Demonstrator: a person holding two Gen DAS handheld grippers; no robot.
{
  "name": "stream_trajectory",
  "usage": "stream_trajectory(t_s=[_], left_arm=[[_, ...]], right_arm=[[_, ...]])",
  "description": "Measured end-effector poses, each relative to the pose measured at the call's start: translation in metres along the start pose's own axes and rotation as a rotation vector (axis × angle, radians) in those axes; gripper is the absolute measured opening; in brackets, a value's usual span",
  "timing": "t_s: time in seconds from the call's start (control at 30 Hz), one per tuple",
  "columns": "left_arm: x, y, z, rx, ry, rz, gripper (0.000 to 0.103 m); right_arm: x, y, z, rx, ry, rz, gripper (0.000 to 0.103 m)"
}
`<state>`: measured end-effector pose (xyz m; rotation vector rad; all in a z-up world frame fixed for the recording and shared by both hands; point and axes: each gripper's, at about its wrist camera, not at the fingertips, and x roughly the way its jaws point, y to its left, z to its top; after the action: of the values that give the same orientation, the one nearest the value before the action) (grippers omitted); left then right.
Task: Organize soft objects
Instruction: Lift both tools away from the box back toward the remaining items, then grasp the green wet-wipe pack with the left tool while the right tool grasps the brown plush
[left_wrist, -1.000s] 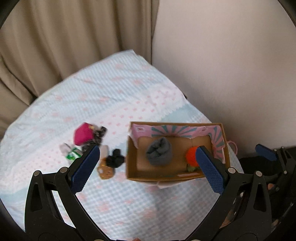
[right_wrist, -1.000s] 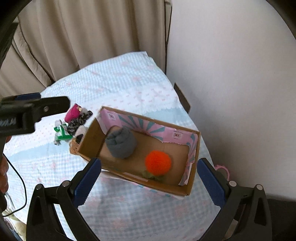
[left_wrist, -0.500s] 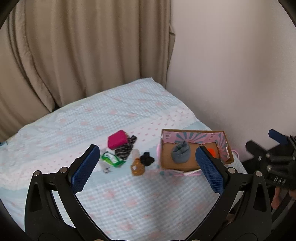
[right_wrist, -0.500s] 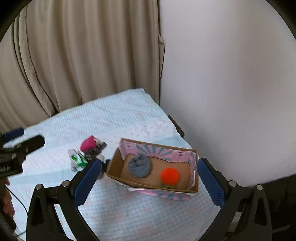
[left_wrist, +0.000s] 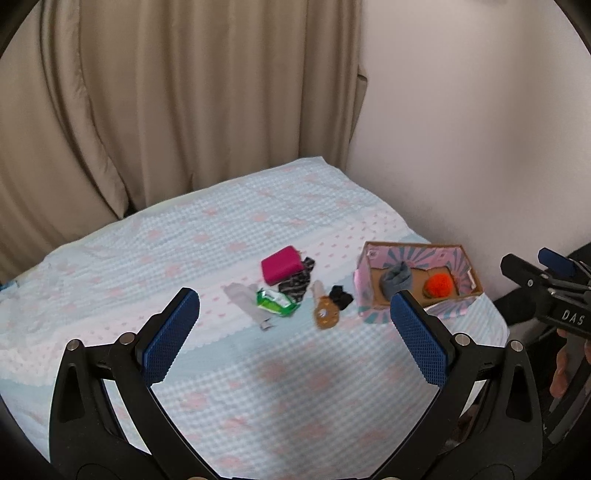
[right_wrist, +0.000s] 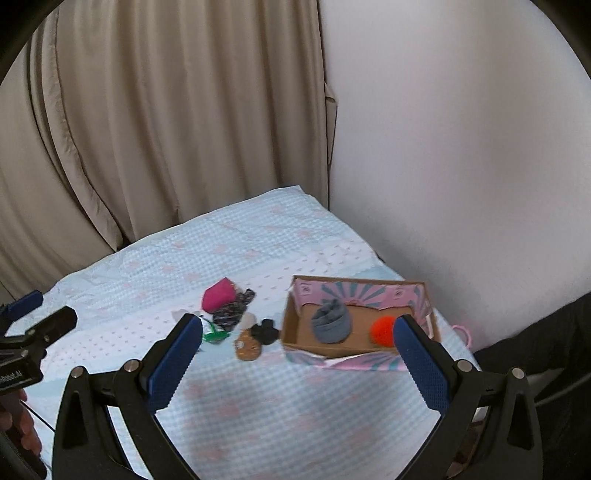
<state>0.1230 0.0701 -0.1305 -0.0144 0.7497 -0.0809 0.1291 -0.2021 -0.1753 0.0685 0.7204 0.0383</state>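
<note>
While both grippers hang high above it, one bed (left_wrist: 229, 258) fills the corner of the room, covered in a pale blue checked spread with pink motifs and a white band running across it. Beige curtains (left_wrist: 184, 103) hang behind the bed and a plain white wall (right_wrist: 461, 147) closes its right side.

One cardboard box (right_wrist: 291, 332) with a pink and teal lining sits near the bed's right edge, its long axis running left to right across the bed, open side up. Two soft things lie inside: a grey rolled sock (right_wrist: 330, 325) toward the left end and an orange pompom (right_wrist: 384, 331) toward the right.

Left of the box lies a loose cluster of six small items. One magenta pouch (left_wrist: 281, 265) is farthest back, touching a dark patterned cloth (left_wrist: 297, 282). One green packet (left_wrist: 275, 302) lies beside a pale tube (left_wrist: 245, 301) whose long axis runs diagonally. One brown cookie-shaped toy (left_wrist: 325, 317) sits just left of the box, touching a black fabric piece (left_wrist: 340, 295).

Two grippers are up: the left gripper (left_wrist: 295, 332) has its blue pads spread wide with nothing between them, and the right gripper (right_wrist: 295, 356) is likewise spread wide and empty.
</note>
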Motion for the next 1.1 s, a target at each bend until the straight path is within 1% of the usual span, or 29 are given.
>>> stream_trajectory(t_s=[0.13,0.2,0.3,0.47,0.67,0.83,0.97,1.1], left_arm=[[0.022,0.033,-0.011,0.027,0.023,-0.037,0.103],[0.036,0.043,-0.016,0.034,0.032,-0.049,0.103],[0.065,0.058,-0.027,0.042,0.049,-0.063,0.103],[0.113,0.073,-0.041,0.018,0.088,-0.097,0.103],[0.177,0.074,-0.057,0.053,0.123,-0.125,0.103],[0.250,0.066,-0.077,0.129,0.148,-0.137,0.103],[0.300,0.055,-0.089,0.184,0.172,-0.129,0.103],[0.341,0.048,-0.100,0.196,0.184,-0.122,0.103]], right_arm=[[0.008,0.025,-0.015,0.029,0.014,-0.020,0.103],[0.017,0.034,-0.023,0.035,0.022,-0.030,0.103],[0.038,0.045,-0.036,0.054,0.060,-0.034,0.103],[0.077,0.057,-0.055,0.102,0.119,-0.005,0.103],[0.139,0.071,-0.076,0.115,0.174,0.023,0.103],[0.197,0.076,-0.095,0.116,0.216,0.040,0.103],[0.235,0.076,-0.108,0.118,0.237,0.054,0.103],[0.271,0.070,-0.114,0.146,0.253,0.073,0.103]])
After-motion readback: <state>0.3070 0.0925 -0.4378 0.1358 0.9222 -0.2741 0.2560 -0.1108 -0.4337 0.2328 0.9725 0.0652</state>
